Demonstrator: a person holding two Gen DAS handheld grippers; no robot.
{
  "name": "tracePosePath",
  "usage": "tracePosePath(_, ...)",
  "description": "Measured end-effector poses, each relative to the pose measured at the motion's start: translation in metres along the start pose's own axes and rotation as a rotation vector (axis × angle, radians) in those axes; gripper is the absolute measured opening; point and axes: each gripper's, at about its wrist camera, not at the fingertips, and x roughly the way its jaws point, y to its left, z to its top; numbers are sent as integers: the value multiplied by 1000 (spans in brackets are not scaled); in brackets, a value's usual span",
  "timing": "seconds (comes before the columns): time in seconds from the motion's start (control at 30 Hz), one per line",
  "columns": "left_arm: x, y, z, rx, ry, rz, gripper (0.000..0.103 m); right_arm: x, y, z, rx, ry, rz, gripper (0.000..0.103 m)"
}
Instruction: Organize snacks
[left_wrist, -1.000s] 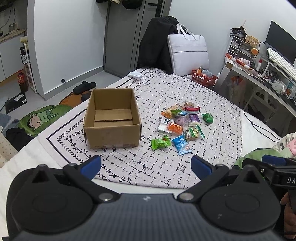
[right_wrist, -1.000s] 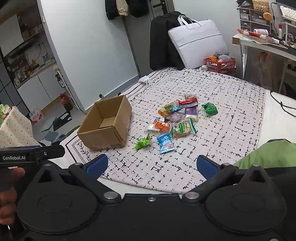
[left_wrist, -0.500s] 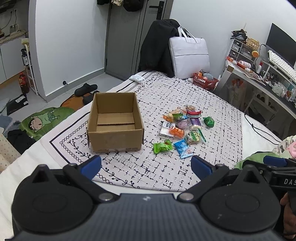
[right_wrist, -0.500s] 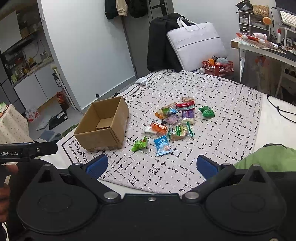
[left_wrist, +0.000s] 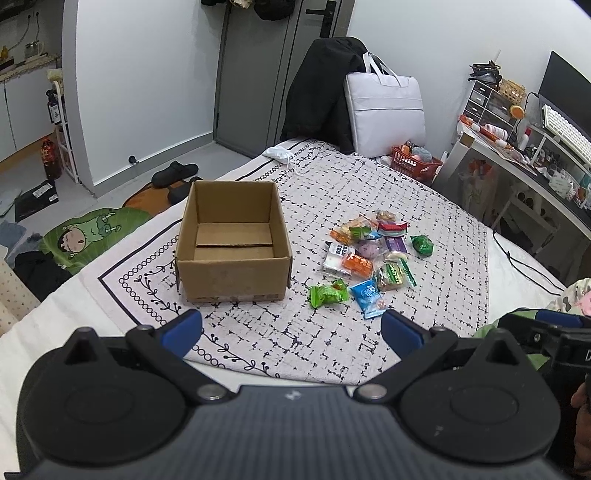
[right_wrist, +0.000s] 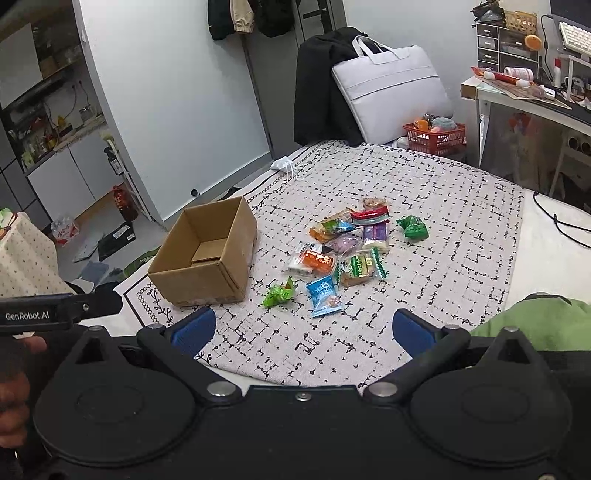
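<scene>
An open, empty cardboard box (left_wrist: 232, 240) (right_wrist: 207, 258) stands on a patterned cloth (left_wrist: 424, 206) (right_wrist: 443, 206) spread over a bed. To its right lies a loose pile of several small snack packets (left_wrist: 369, 254) (right_wrist: 347, 243). A crumpled green packet (left_wrist: 327, 293) (right_wrist: 279, 293) and a blue packet (left_wrist: 367, 297) (right_wrist: 323, 293) lie nearest me. A second green packet (left_wrist: 421, 244) (right_wrist: 413, 227) sits apart at the right. My left gripper (left_wrist: 291, 328) and right gripper (right_wrist: 301, 328) are both open, empty, held well short of the snacks near the cloth's front edge.
A black jacket and a white bag (left_wrist: 384, 110) lean at the far end of the bed, with a red basket (left_wrist: 415, 164) beside them. A cluttered desk (left_wrist: 524, 158) stands at the right. Slippers (left_wrist: 175, 171) and a green mat lie on the floor at left.
Both views have drawn back and risen slightly, so the box and snacks look a little farther and more centred. Both grippers stay open; nothing on the cloth has moved.
</scene>
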Motion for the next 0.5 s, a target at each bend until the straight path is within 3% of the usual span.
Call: tracePosePath(0.5,28,-8,9,-24,28,-13,103,20,-13,16,35,25,6,103)
